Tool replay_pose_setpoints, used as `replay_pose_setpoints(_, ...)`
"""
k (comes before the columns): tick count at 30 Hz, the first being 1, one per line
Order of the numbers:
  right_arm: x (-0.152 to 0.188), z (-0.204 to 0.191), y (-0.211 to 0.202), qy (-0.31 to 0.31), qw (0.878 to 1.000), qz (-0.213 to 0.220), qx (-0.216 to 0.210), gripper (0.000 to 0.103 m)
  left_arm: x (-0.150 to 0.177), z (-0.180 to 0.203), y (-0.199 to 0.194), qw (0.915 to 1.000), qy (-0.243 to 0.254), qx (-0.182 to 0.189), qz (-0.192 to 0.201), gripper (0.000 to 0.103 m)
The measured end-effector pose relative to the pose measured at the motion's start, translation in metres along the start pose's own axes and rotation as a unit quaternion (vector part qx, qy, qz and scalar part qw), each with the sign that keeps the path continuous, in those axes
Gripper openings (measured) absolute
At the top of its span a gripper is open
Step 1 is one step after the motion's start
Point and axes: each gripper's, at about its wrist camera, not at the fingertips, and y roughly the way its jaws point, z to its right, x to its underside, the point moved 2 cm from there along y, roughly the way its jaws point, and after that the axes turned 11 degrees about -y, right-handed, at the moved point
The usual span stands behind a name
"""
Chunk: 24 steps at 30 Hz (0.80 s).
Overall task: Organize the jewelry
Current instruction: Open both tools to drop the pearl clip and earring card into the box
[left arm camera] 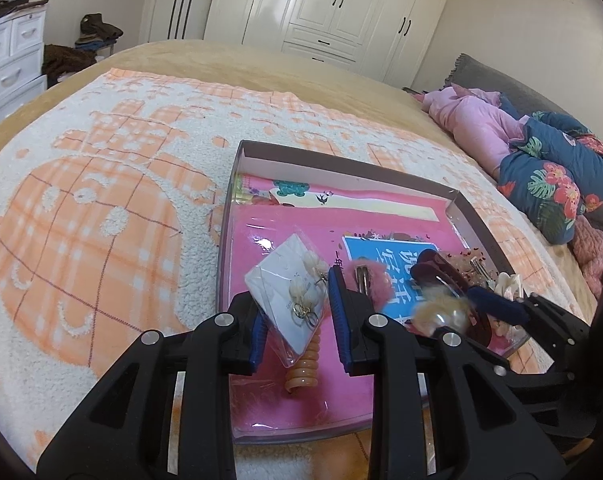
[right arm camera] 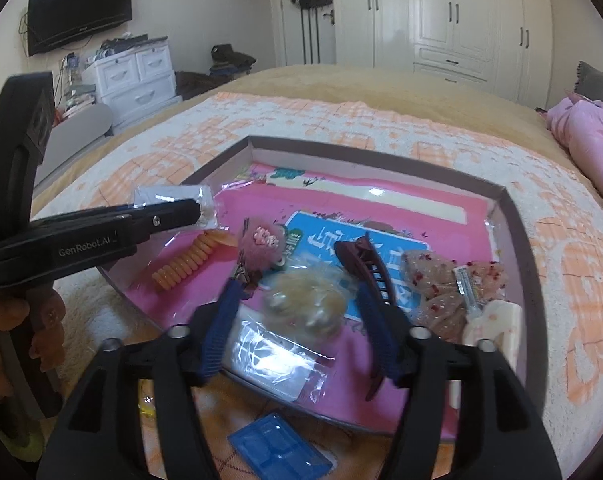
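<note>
A shallow box (left arm camera: 343, 167) with a pink lining lies on the bed and holds hair and jewelry items. My left gripper (left arm camera: 299, 320) is open around a clear packet of pearl earrings (left arm camera: 297, 292), above an orange spiral hair tie (left arm camera: 303, 364). In the right wrist view the left gripper (right arm camera: 197, 210) reaches over that packet (right arm camera: 173, 194). My right gripper (right arm camera: 297, 332) is open around a bagged beige pearl hair piece (right arm camera: 307, 304). A pink fluffy clip (right arm camera: 261, 240), a maroon claw clip (right arm camera: 365, 260) and dotted scrunchies (right arm camera: 441, 280) lie in the box.
A blue plastic compartment case (right arm camera: 279, 450) lies on the blanket in front of the box. The orange-and-white blanket (left arm camera: 101, 200) covers the bed. Pink and floral bedding (left arm camera: 541, 152) lies at the right. White drawers (right arm camera: 135, 74) and wardrobes stand beyond.
</note>
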Motion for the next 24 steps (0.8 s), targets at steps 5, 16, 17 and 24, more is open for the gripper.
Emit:
replay_pose_setpoints(5, 0.005, 0.004, -0.016, 0.008, 1.000, 0.015, 0.007, 0.071, 0.001, 0.001, -0.001, 1.0000, 0.002, 0.000, 0.001, 0.023)
replay_pose_setpoints(16, 0.024, 0.009, -0.051, 0.030, 0.999, 0.031, 0.025, 0.078, 0.003, 0.006, -0.017, 0.9999, 0.005, -0.001, 0.015, 0.051)
replay_pose_setpoints(17, 0.026, 0.011, -0.055, 0.033, 0.998, 0.033, 0.029, 0.078, 0.003, 0.006, -0.020, 0.9998, 0.006, -0.001, 0.017, 0.053)
replay_pose_setpoints(24, 0.033, 0.018, -0.076, 0.046, 0.997, 0.046, 0.049, 0.082, 0.003, 0.012, -0.040, 0.9992, 0.010, 0.003, 0.038, 0.059)
